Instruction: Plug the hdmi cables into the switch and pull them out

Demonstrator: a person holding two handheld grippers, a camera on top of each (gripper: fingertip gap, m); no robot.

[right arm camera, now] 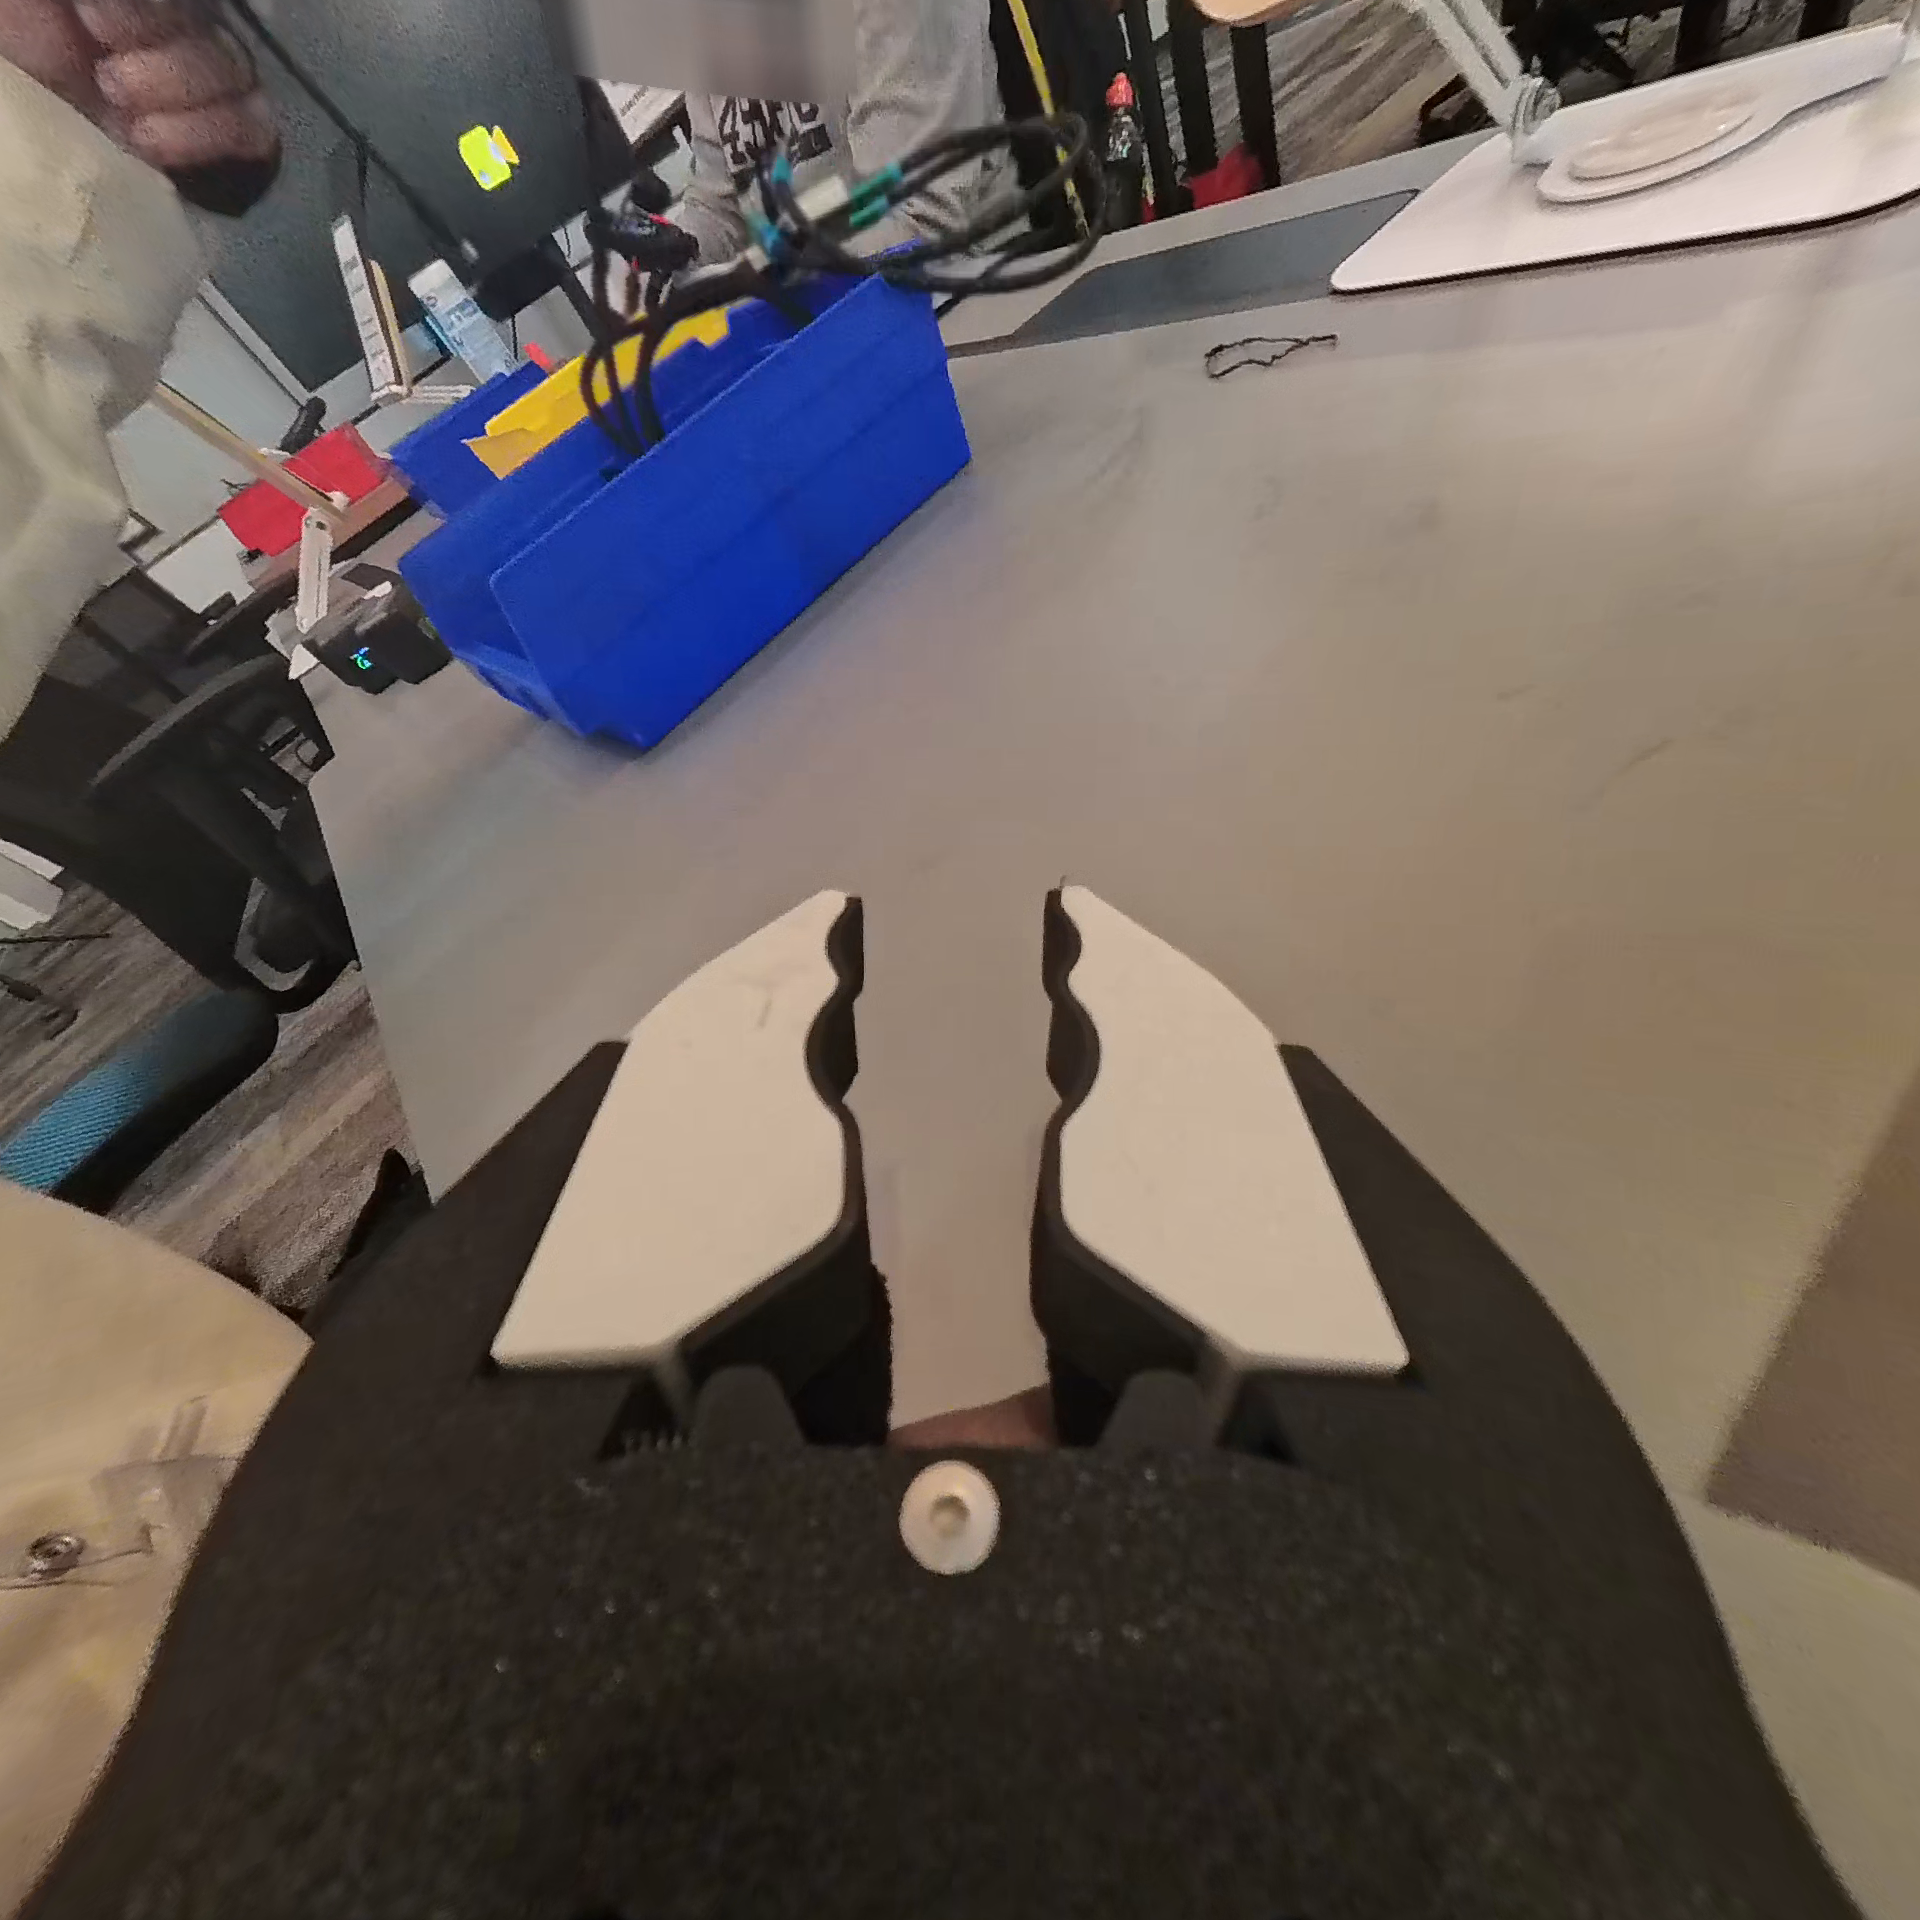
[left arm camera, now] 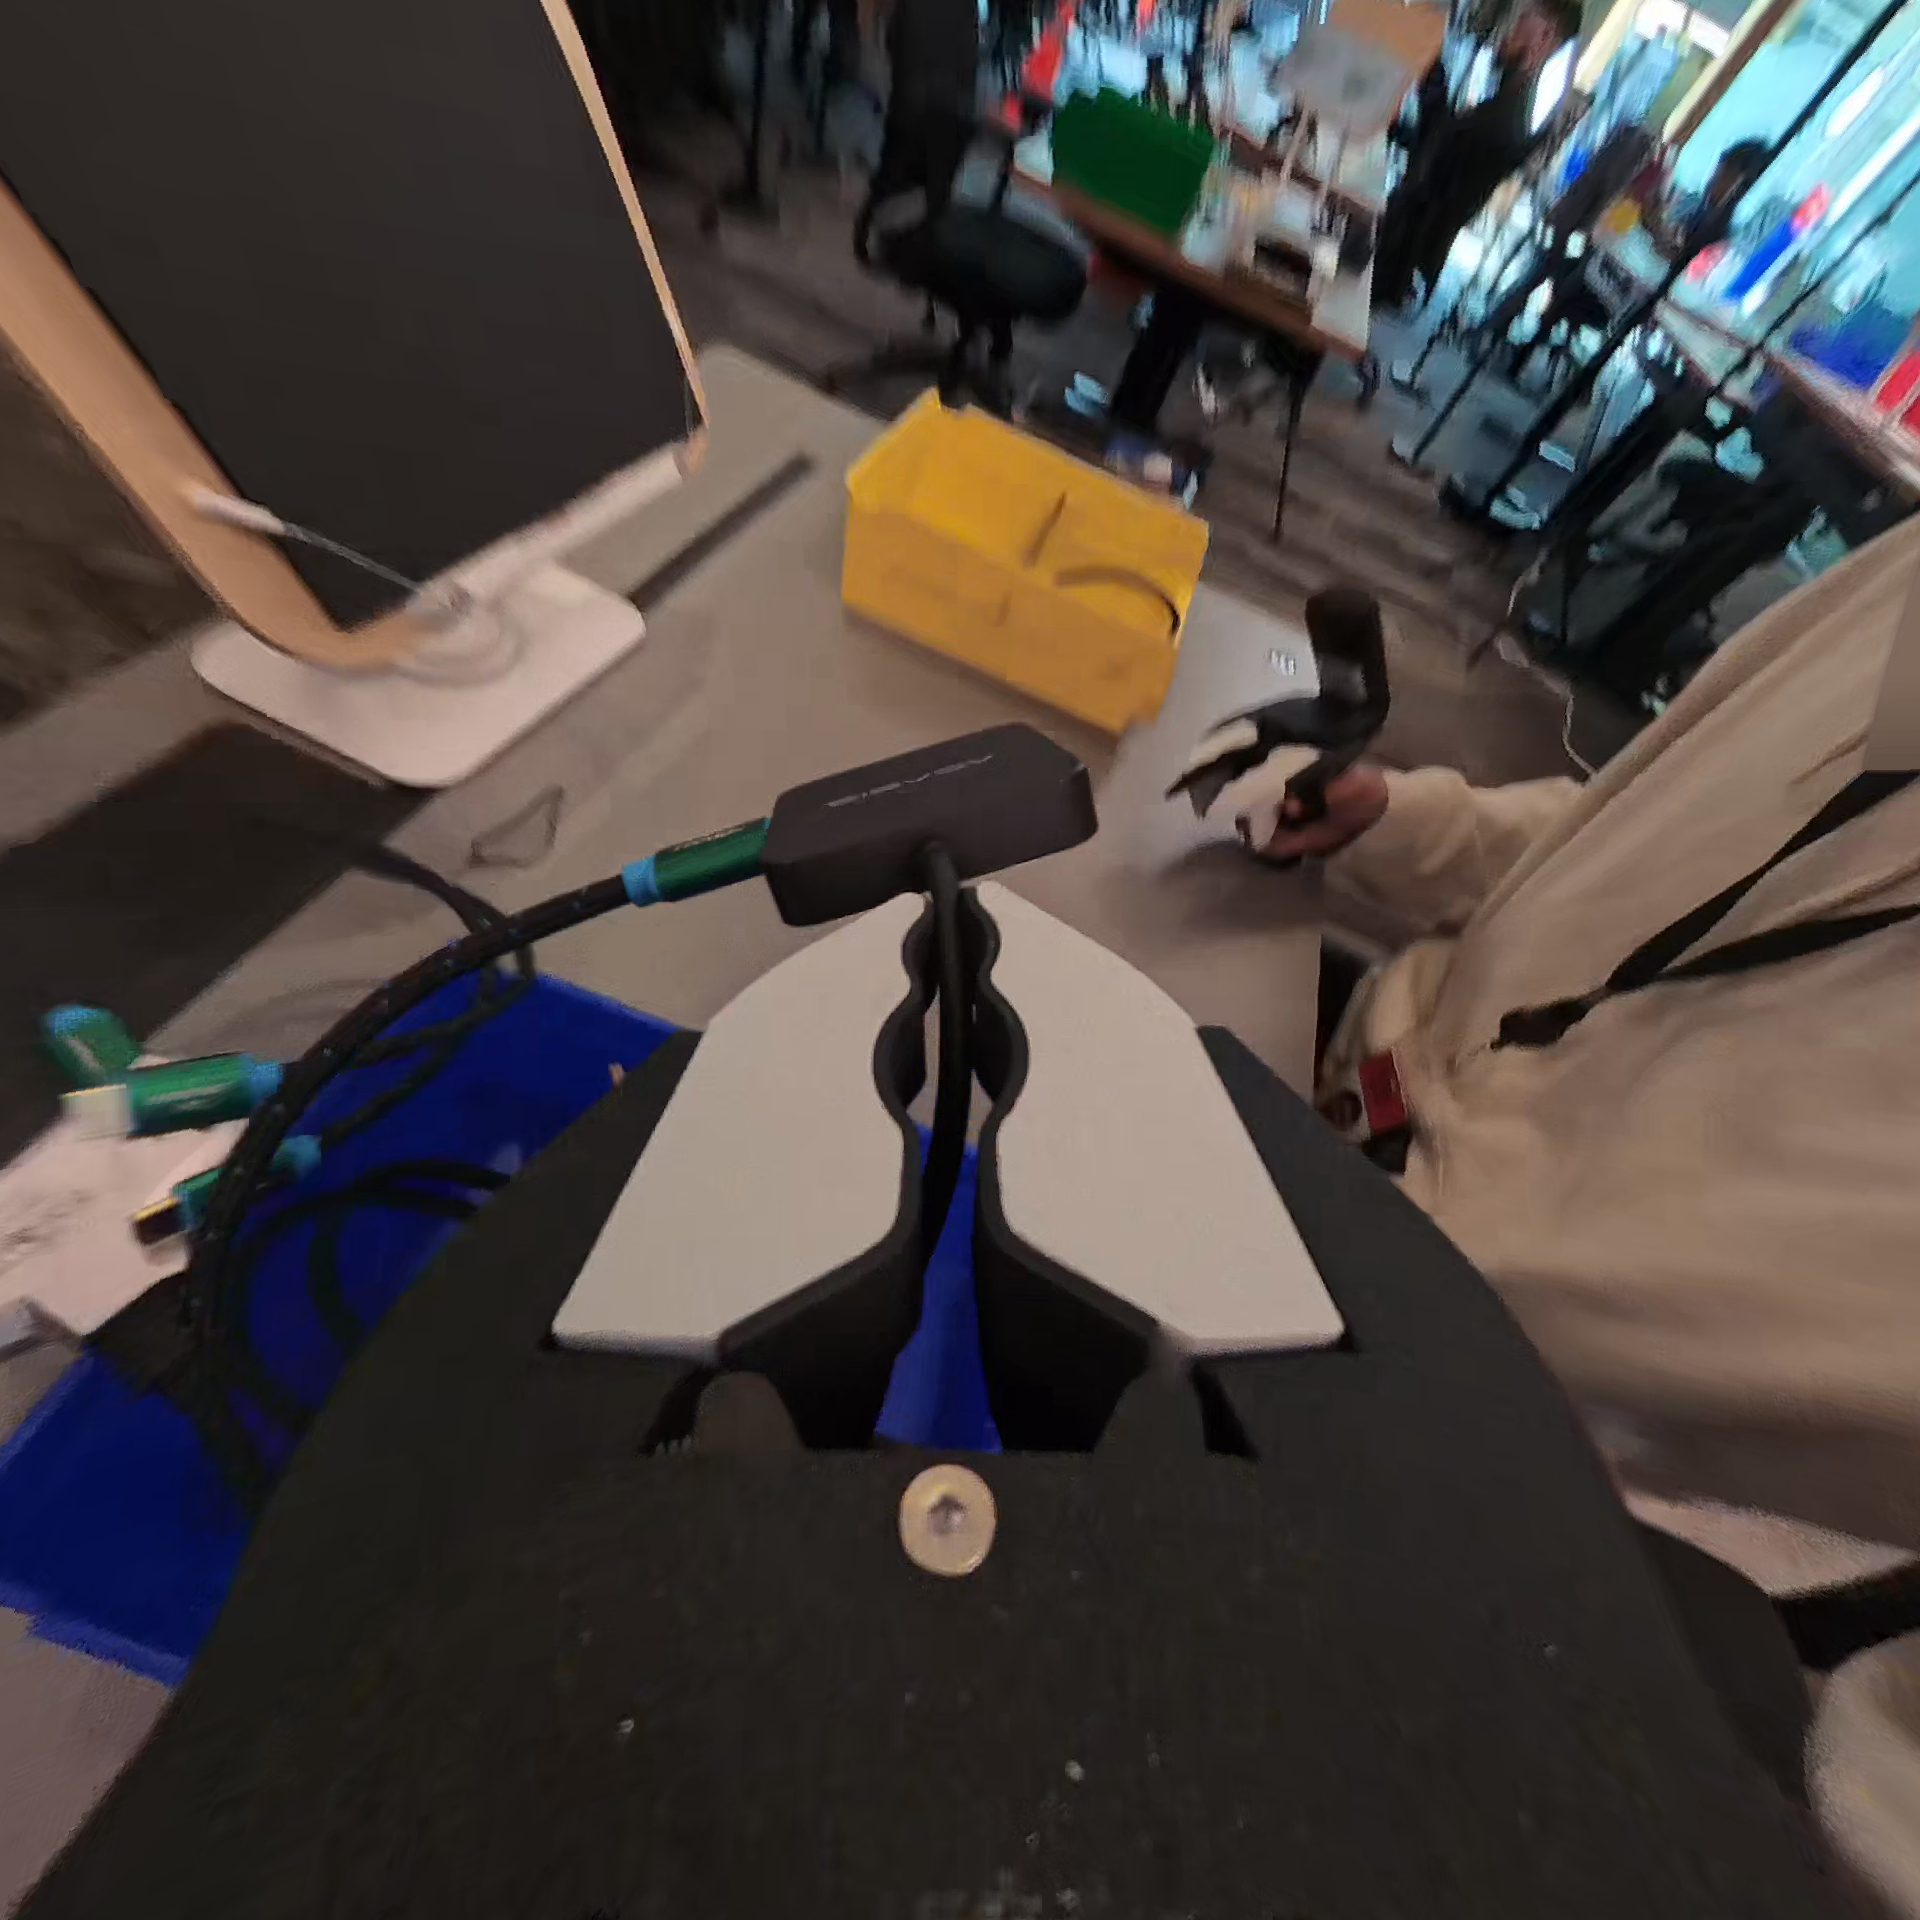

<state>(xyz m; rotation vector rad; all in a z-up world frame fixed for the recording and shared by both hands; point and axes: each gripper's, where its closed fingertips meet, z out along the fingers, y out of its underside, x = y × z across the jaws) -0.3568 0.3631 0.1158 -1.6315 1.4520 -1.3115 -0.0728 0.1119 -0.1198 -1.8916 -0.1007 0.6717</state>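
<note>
**One cable seated, right claw empty**

The left gripper (left arm camera: pixel 951 935) was clamped narrow on the black pigtail lead (left arm camera: pixel 948 1039) of the small flat black plastic HDMI switch (left arm camera: pixel 930 821), holding the switch in the air above the grey tabletop (left arm camera: pixel 748 675). One braided black HDMI cable (left arm camera: pixel 436 977) with a green-and-teal metal plug (left arm camera: pixel 696 862) was seated in the switch's left end. Further loose green plugs (left arm camera: pixel 177 1091) lay left of the switch, over the blue plastic bin (left arm camera: pixel 436 1091); a yellow plastic bin (left arm camera: pixel 1008 582) stood behind it.

The right gripper (right arm camera: pixel 951 914) hovered over bare table with its jaws moderately apart and nothing between them, well right of the blue bin.

Judging by this, the work stood mid-cycle: either another cable was due in, or the seated one was due out. Either move would need the right gripper to close on a plug body, not the braid, and travel straight along the port axis while the left steadied the switch.
</note>
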